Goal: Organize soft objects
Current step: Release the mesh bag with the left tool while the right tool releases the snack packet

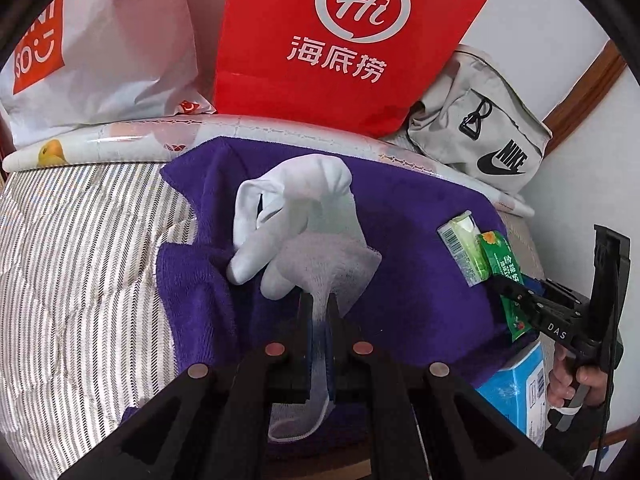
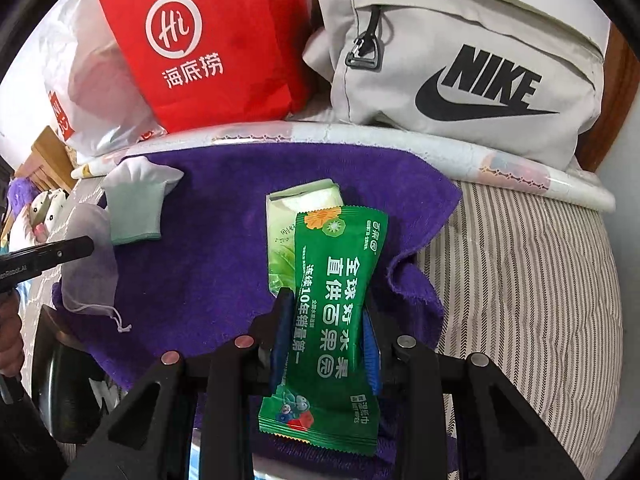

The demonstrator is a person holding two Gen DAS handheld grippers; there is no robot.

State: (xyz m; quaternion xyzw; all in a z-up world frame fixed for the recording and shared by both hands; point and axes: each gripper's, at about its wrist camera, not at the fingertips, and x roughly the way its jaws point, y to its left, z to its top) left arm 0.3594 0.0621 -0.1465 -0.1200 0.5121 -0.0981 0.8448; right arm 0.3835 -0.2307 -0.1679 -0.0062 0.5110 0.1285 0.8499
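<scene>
Left gripper [image 1: 319,300]: you have it clamped on the mesh pouch [image 1: 336,268]; the white glove [image 1: 296,204] lies just ahead, frame centre.
Right gripper [image 2: 326,312]: closed on the wet-wipe packet [image 2: 336,280], its long axis running along the fingers.

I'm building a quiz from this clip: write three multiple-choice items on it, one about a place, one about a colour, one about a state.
1. Where does the red paper bag stand?
A. beyond the towel, left of the grey Nike bag
B. on the towel
C. inside the Nike bag

2. What colour is the towel?
A. green
B. purple
C. yellow

3. What is the right gripper doing?
A. hanging open
B. gripping a sock
C. shut on the green wipes packet

Answers: A, it rises behind the towel's far edge, beside the Nike bag; B, the pile is purple in both views; C, the fingers press the packet's sides, while the left gripper pinches the white mesh pouch.
</scene>
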